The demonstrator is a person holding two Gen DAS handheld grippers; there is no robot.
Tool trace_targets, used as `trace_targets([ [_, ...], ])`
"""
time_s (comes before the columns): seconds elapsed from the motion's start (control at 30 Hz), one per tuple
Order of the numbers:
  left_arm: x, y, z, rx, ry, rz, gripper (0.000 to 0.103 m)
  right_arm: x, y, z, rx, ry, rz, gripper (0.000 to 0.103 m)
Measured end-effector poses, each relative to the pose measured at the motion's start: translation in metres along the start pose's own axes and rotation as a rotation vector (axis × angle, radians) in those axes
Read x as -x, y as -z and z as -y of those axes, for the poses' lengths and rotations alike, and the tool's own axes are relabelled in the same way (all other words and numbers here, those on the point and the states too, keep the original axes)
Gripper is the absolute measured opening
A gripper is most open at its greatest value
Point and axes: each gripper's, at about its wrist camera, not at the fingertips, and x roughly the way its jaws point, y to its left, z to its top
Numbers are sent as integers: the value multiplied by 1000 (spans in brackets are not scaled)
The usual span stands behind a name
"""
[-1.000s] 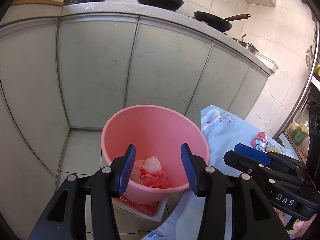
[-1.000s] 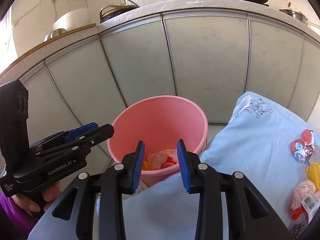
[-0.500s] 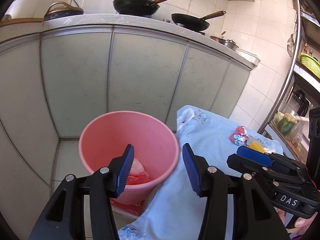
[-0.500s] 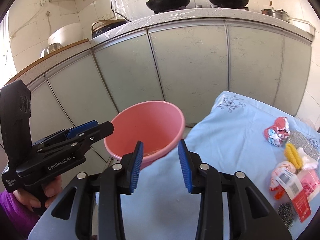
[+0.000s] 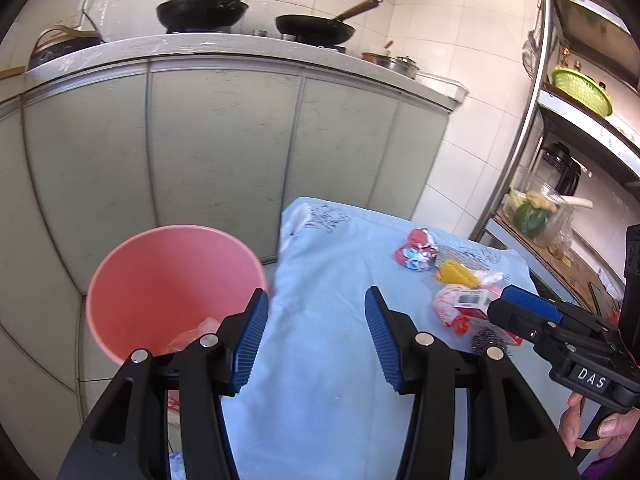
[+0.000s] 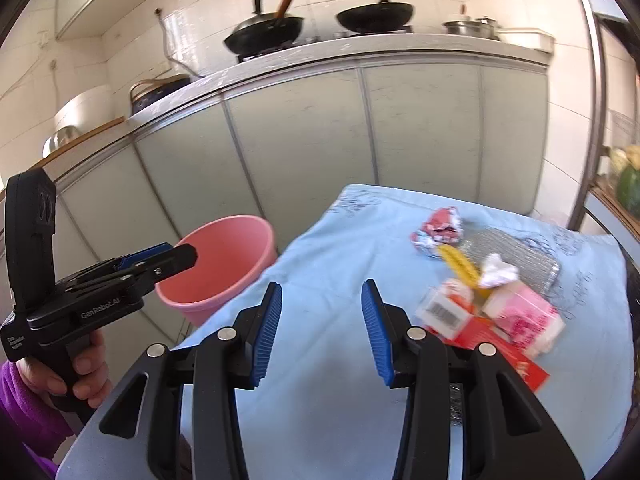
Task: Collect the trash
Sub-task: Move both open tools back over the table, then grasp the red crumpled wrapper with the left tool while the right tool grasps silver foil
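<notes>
**Some trash binned, a pile still waiting**

Both claws have swung away from the pink bin point(image 5: 172, 292) toward the trash pile point(image 6: 480, 300) on the blue worktop point(image 6: 340, 280). Some trash already sits in the bin beside it. My left claw point(image 5: 316, 344) and right claw point(image 6: 320, 332) are wide and empty. I think lots is left.

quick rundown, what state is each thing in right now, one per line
left gripper: open, nothing between the pads
right gripper: open, nothing between the pads
pink bucket: upright beside the table, some trash at the bottom
crumpled red wrapper: lying on the blue cloth
pink carton: lying on the cloth among the pile
two woks: sitting on the stove
</notes>
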Motion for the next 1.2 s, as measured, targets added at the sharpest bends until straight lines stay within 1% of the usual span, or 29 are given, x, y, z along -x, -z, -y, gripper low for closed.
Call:
trace_targets([
  [0.23,-23,-7,38,-79,47,-22,50,11,9,49,-89,80,15,42],
  [0.33,-38,-14,53,-108,66,-33,50,12,11,68,-122,106,15,42],
  [0.5,-76,-31,71,-147,94,-58,50,12,9,95,-172,139,15,42],
  [0.6,-105,-43,82,-158,122,-86,50,9,6,118,-207,162,9,42],
  [0.73,-149,-56,97,-177,163,-131,50,-2,-2,149,-244,199,-13,42],
  [0.87,-186,-61,116,-210,189,-162,50,-20,-10,183,-289,238,-42,42],
  [0.97,-209,-61,128,-245,204,-187,50,-39,-13,207,-327,241,-73,42],
  [1.07,-229,-59,136,-281,202,-212,50,-59,-16,224,-362,232,-113,42],
  [1.2,-252,-58,138,-290,191,-247,50,-80,-22,234,-387,207,-144,42],
])
